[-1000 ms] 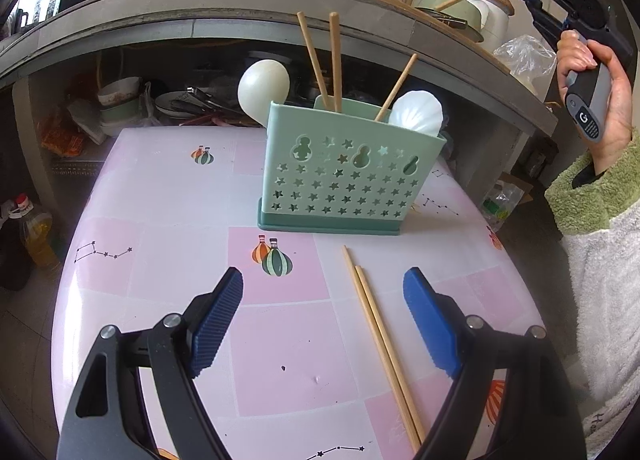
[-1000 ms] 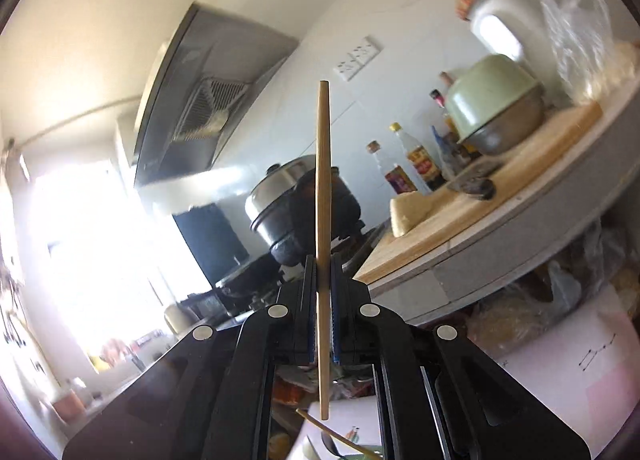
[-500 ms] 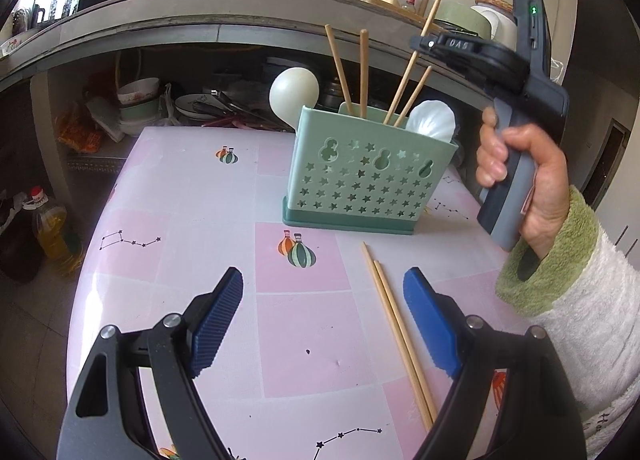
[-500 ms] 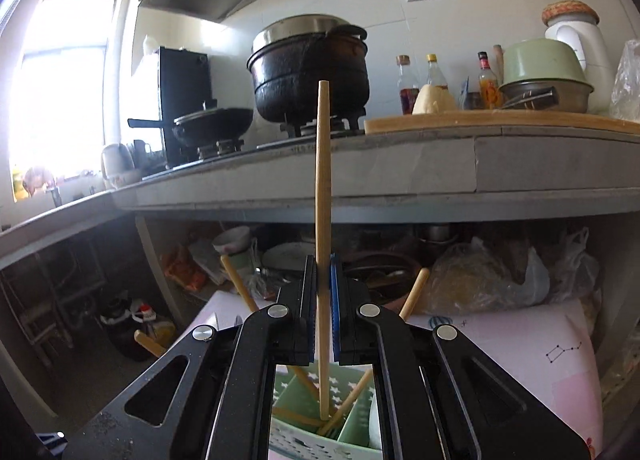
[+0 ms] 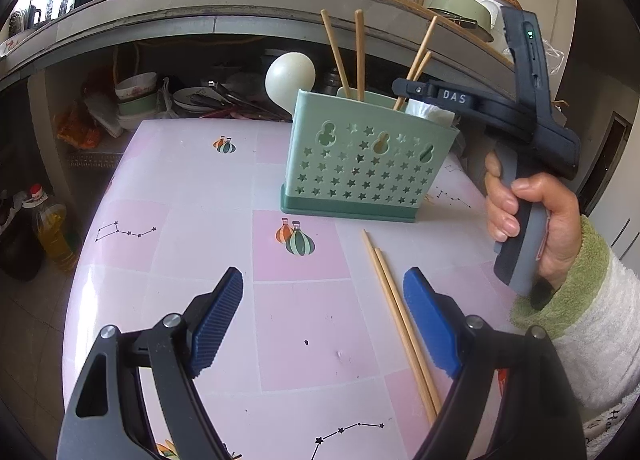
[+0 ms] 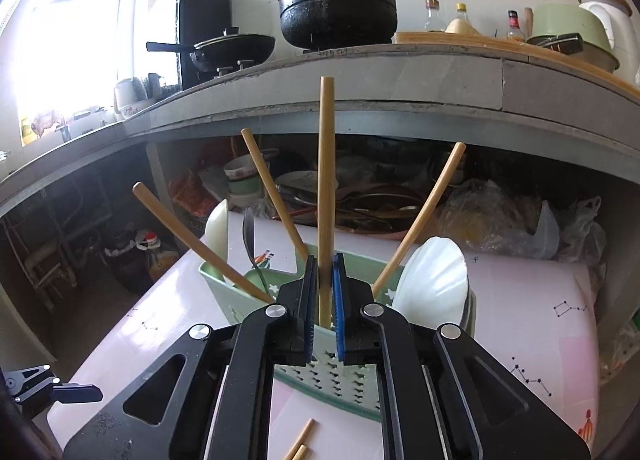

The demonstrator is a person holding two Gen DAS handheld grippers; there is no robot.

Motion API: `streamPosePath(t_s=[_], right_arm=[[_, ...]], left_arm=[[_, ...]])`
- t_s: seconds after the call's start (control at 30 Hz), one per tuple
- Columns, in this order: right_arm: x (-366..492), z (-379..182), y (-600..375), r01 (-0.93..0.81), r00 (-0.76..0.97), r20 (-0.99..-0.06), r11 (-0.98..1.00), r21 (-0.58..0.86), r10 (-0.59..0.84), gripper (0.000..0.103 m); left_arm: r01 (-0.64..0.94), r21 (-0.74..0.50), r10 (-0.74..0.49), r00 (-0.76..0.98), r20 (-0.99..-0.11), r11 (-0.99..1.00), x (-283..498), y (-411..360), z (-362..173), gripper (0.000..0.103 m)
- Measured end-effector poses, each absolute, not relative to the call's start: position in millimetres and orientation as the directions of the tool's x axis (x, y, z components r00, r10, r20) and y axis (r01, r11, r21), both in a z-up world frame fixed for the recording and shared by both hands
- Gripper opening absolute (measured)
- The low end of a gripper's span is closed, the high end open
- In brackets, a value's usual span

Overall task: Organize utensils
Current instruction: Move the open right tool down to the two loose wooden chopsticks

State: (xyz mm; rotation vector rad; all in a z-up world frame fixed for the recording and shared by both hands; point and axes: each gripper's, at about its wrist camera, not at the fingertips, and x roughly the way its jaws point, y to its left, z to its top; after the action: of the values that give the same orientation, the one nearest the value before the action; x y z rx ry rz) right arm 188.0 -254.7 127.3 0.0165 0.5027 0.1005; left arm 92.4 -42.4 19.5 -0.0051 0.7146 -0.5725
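A mint-green star-punched utensil holder (image 5: pixel 368 164) stands on the pink table (image 5: pixel 180 220). It holds several wooden chopsticks and two white spoons (image 5: pixel 290 76). My right gripper (image 6: pixel 324 300) hovers over the holder's rim (image 6: pixel 320 372), its jaws opening. An upright chopstick (image 6: pixel 326 180) stands between the pads with its lower end inside the holder, and the pads no longer press on it. Seen from the left wrist, the right gripper (image 5: pixel 400 88) reaches in from the right, held by a hand. Two loose chopsticks (image 5: pixel 396 312) lie on the table just inside the right finger of my left gripper (image 5: pixel 324 320), which is open and empty.
A grey counter (image 6: pixel 400 80) behind the table carries a black pot (image 6: pixel 338 0), a pan, bottles and a green bowl. Dishes and bags fill the shelf below it. An oil bottle (image 5: pixel 50 228) stands on the floor at the left.
The right gripper came down from up high to the holder and turned level, bringing its chopstick upright into the holder. Its pads have parted slightly. The left gripper has hardly moved.
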Motion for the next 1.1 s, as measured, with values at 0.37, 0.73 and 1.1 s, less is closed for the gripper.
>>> streamPosePath(t_s=[0.37, 0.73, 1.1], right_arm=[[105.2, 171.6, -284.4, 0.001, 0.924, -0.379, 0.993, 0.119, 0.045, 0.045], [75.7, 101.8, -271.0, 0.067, 0.761, -0.643, 0.974, 0.218, 0.092, 0.037], [96.3, 15.4, -226.1, 0.048, 0.524, -0.831, 0.967, 0.249, 0.188, 0.015]], left_arm=[[0.485, -0.193, -0.482, 0.59, -0.648, 0.853, 97.8, -44.8, 7.1, 0.08], [0.473, -0.183, -0.456, 0.565, -0.688, 0.862, 104.9, -48.0, -4.6, 0.08], [0.498, -0.144, -0.44, 0.551, -0.709, 0.855, 101.8, -59.8, -9.1, 0.08]])
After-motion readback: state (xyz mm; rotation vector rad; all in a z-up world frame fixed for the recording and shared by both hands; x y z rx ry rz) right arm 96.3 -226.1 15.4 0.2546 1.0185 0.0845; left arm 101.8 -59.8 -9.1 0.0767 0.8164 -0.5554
